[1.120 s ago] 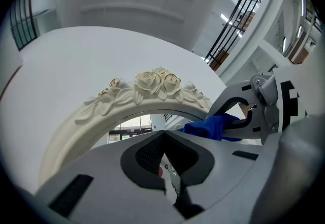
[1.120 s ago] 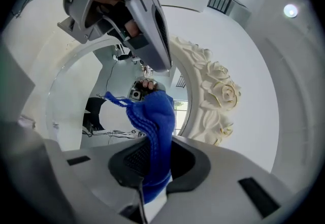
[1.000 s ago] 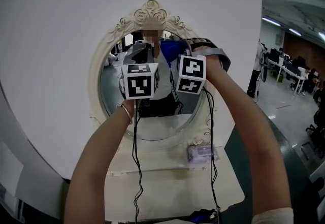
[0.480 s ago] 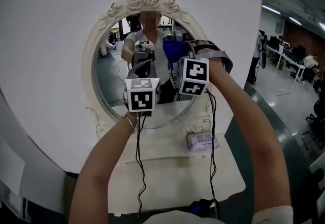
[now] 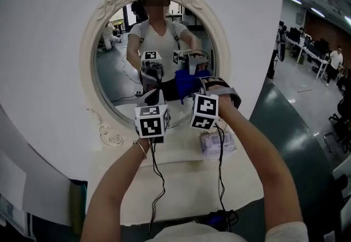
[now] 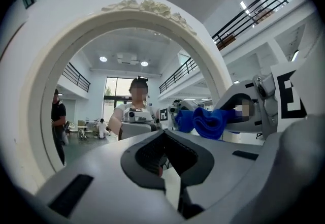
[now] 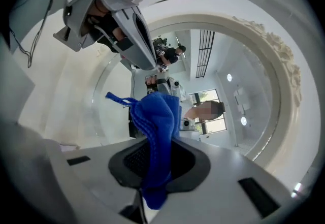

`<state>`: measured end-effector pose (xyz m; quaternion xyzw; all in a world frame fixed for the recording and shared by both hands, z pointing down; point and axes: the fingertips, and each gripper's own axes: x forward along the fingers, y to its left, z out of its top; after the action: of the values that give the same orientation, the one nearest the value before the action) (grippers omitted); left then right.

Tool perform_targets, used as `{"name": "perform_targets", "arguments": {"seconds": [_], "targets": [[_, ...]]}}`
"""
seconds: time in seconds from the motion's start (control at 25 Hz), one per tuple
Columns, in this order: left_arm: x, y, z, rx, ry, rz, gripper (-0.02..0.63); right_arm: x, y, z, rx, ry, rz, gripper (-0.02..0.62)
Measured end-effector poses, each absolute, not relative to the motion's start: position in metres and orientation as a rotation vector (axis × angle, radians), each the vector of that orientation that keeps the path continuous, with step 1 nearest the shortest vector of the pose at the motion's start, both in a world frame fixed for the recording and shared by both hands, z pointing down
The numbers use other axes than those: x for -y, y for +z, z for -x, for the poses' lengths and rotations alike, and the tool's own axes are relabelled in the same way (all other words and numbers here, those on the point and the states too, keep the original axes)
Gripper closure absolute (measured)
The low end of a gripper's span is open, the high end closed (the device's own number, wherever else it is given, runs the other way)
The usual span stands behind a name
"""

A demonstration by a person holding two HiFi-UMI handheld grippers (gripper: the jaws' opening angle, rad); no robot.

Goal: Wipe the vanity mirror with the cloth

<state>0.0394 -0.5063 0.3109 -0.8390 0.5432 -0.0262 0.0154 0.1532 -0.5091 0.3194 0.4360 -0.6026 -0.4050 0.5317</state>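
**Item: two hand-held grippers at the vanity mirror (image 5: 88,71)**

1. Arms. We see both forearms raised from the bottom of the head view towards the lower part of the mirror. The left forearm (image 5: 118,180) runs up below the glass and carries a thin bracelet (image 5: 140,149) at the wrist. The right forearm (image 5: 258,164) comes in from the mirror's lower right.

2. Left gripper (image 5: 155,95). It is held level before the bottom of the glass, and its marker cube (image 5: 152,121) faces us. In the left gripper view its jaws lie together with nothing between them.

3. Right gripper (image 5: 193,90). It sits just beside the left one, on the mirror's right half, with its marker cube (image 5: 204,112) tilted. Its jaws are clamped on the blue cloth (image 7: 157,116).

4. Cloth. It is bunched at the jaw tips against the lower glass. In the left gripper view it meets its own reflection (image 6: 205,121).

5. Below the mirror. We note a white table (image 5: 181,197), with a small packet (image 5: 218,144) on it near the frame's lower right. Two dark cables (image 5: 156,180) hang from the grippers.

6. Hidden or unclear. The cubes cover both hands and part of the mirror's bottom rim. The table's near edge is cut off by our own body. The print on the packet is too small to read.
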Motion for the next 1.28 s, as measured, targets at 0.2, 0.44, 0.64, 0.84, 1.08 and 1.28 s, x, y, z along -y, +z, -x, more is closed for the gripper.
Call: {"name": "perform_targets", "arguments": {"seconds": [0.2,0.44,0.64,0.84,1.08,1.28], "targets": [[0.506,0.375,-0.021,-1.761,-0.184,2.647,0.601,0.506,0.386,-0.149,1.508,-0.865,-0.976,0.532],[0.497,0.441,-0.014,-1.774,-0.272,2.699,0.601,0.503,0.452,-0.131,1.595,-0.739,-0.895,0.532],[0.493,0.481,-0.006,-1.814,-0.322,2.737,0.601,0.502,0.509,-0.113,1.613,-0.664,-0.802,0.532],[0.495,0.496,0.007,-1.859,-0.334,2.745,0.6,0.505,0.522,-0.103,1.635,-0.643,-0.788,0.532],[0.488,0.494,0.018,-1.879,-0.264,2.778,0.601,0.499,0.51,-0.099,1.737,-0.608,-0.858,0.532],[0.465,0.475,0.021,-1.797,-0.153,2.831,0.601,0.484,0.477,-0.088,1.923,-0.543,-1.015,0.532]]}}
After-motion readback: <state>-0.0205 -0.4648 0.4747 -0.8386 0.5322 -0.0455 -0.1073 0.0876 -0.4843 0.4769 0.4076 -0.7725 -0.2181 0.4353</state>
